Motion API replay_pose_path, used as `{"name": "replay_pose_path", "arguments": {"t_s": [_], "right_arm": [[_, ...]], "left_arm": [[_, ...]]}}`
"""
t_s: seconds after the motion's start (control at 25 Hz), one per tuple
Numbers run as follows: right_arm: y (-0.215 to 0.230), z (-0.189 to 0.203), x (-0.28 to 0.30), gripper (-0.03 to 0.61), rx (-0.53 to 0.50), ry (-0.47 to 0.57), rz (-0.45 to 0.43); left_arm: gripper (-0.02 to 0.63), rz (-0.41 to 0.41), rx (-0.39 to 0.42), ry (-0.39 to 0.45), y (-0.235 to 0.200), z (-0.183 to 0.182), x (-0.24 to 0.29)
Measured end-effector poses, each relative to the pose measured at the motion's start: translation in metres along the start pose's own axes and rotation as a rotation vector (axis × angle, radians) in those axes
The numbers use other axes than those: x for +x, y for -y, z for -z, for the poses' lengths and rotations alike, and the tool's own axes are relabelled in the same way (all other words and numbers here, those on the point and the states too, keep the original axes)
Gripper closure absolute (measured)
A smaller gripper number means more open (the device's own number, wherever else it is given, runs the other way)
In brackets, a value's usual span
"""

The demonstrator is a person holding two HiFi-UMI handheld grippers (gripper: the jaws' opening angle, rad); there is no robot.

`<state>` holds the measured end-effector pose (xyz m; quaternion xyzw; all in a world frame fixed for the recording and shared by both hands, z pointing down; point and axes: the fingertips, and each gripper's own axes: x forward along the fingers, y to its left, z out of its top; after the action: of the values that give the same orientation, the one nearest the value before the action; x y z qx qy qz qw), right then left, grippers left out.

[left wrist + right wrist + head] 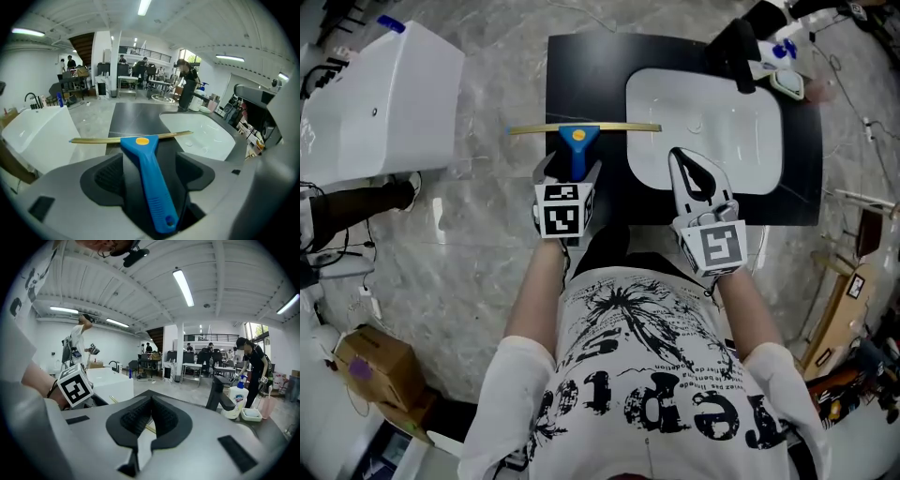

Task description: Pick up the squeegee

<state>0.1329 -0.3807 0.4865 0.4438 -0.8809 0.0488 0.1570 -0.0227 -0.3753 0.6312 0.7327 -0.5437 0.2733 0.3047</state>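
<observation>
The squeegee (pixel 577 138) has a blue handle and a long yellow blade; it sits at the left part of the black counter (pixel 591 66), its blade end past the counter's left edge. My left gripper (pixel 572 171) is open around the handle, one jaw on each side. In the left gripper view the handle (pixel 151 183) runs between the pads of the left gripper (pixel 150 164) with gaps on both sides. My right gripper (pixel 678 156) is shut and empty above the white sink's near edge. Its pads meet in the right gripper view (pixel 151 398).
A white sink basin (pixel 741 169) is set into the counter, with a black faucet (pixel 737 52) and a soap bottle (pixel 780 49) behind it. A white tub (pixel 384 103) stands on the floor at left, a cardboard box (pixel 380 370) lower left. People work far back (pixel 187 86).
</observation>
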Motion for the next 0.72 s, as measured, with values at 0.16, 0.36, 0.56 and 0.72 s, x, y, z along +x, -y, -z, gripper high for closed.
{"name": "replay_pose_path", "arguments": {"t_s": [0.16,0.36,0.56,0.72], "right_arm": [[0.015,0.007,0.01,0.563,0.008,-0.033,0.018],[0.025,0.011,0.014,0.563,0.01,-0.055,0.019],[0.029,0.01,0.016,0.563,0.005,-0.058,0.005],[0.034,0.002,0.016,0.563,0.016,-0.044,-0.004]], "left_arm": [[0.258,0.002,-0.026,-0.069,0.0,0.004,0.025],[0.367,-0.092,-0.031,-0.094,-0.008,0.011,0.038],[0.389,-0.137,-0.049,-0.078,-0.009,0.009,0.039],[0.471,-0.162,-0.095,-0.087,-0.01,0.009,0.039]]}}
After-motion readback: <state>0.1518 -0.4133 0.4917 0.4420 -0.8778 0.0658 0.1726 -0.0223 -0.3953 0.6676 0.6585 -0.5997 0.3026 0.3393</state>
